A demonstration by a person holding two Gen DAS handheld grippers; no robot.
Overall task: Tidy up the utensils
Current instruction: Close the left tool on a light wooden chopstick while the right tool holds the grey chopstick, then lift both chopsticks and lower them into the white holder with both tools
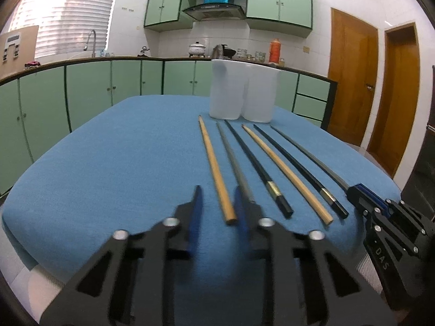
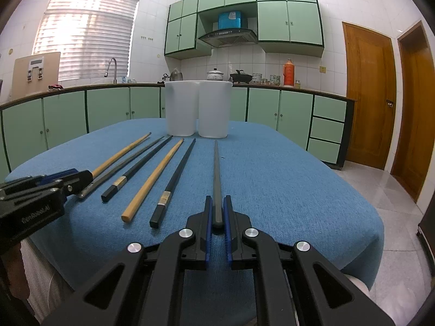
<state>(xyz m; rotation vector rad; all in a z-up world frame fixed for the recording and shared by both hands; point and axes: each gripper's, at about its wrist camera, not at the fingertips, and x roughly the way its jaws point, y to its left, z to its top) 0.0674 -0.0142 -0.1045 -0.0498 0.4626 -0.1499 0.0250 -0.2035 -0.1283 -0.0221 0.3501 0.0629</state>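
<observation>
Several chopsticks lie side by side on the blue tablecloth [image 1: 108, 163]: wooden, grey metal and black ones. Behind them stand two white holders [image 1: 242, 92] [image 2: 198, 108], touching. My left gripper [image 1: 217, 193] looks blurred. Its fingers stand apart around the near end of the leftmost wooden chopstick [image 1: 212, 157] [image 2: 122, 152], with cloth showing beside the left finger. My right gripper [image 2: 217, 212] is shut on the near end of the rightmost grey chopstick [image 2: 216, 168] [image 1: 307, 152], which lies flat on the cloth. The right wrist view has the left gripper [image 2: 84, 176] at the wooden chopstick's end.
The table's rounded front edge [image 2: 353, 258] is just below both grippers. Striped clothing of a person [image 2: 40, 271] shows at lower left. Green cabinets and a counter run behind the table, and wooden doors [image 2: 369, 95] stand at the right.
</observation>
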